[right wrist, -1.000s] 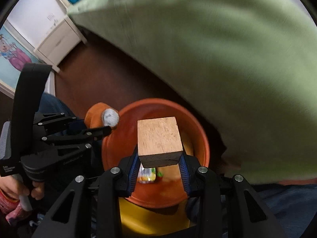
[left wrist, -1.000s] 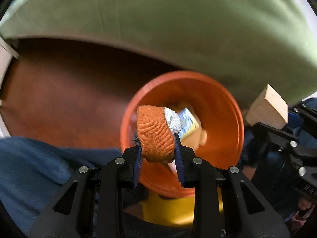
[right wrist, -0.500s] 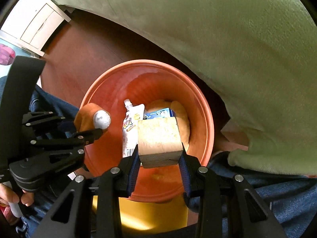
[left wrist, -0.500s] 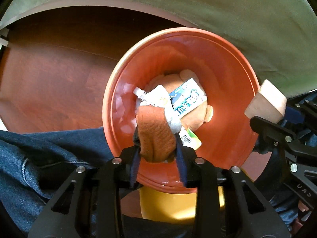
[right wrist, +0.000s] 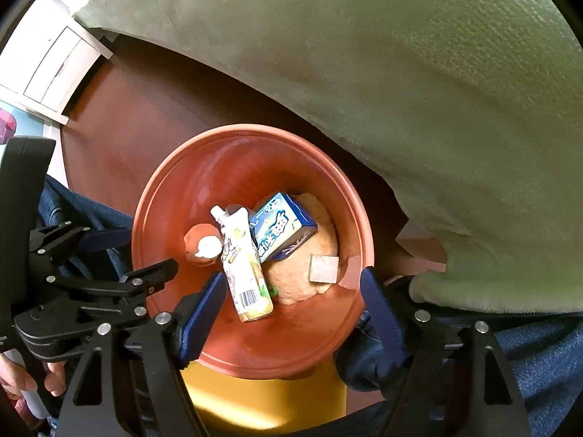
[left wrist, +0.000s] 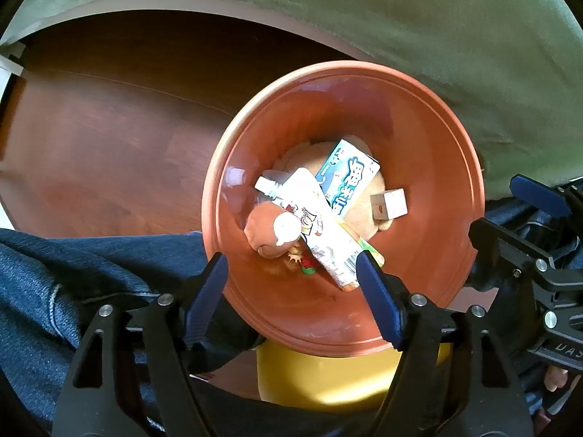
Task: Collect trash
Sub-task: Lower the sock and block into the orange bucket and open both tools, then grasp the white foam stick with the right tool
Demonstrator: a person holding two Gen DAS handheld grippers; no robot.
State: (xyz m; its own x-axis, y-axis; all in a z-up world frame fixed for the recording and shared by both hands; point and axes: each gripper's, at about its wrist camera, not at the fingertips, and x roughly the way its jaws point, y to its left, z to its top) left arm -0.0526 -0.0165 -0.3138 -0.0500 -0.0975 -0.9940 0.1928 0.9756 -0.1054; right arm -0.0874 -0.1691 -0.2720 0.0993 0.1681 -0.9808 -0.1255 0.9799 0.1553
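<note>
An orange-red bin (left wrist: 430, 291) (right wrist: 175, 196) stands below both grippers. Inside lie a rolled orange sock with a grey toe (left wrist: 267, 229) (right wrist: 200, 242), a wooden block (left wrist: 389, 204) (right wrist: 323, 269), a white spouted drink pouch (left wrist: 317, 233) (right wrist: 242, 266), a blue-and-white carton (left wrist: 346, 178) (right wrist: 280, 231) and a tan plush toy (left wrist: 364, 218) (right wrist: 295, 276). My left gripper (left wrist: 293, 291) is open and empty over the bin's near rim. My right gripper (right wrist: 291, 313) is open and empty over the bin; it also shows at the right edge of the left wrist view (left wrist: 510, 215).
A green blanket (left wrist: 400, 18) (right wrist: 419, 73) covers the furniture behind and to the right of the bin. Dark wooden floor (left wrist: 109, 145) lies to the left. A yellow base (left wrist: 328, 378) sits under the bin. Denim-clad legs (left wrist: 54, 273) flank it. A white cabinet (right wrist: 54, 69) stands far left.
Both grippers have opened. The sock has dropped from the left gripper and the wooden block from the right gripper into the bin. Both cameras have tilted further down over the bin.
</note>
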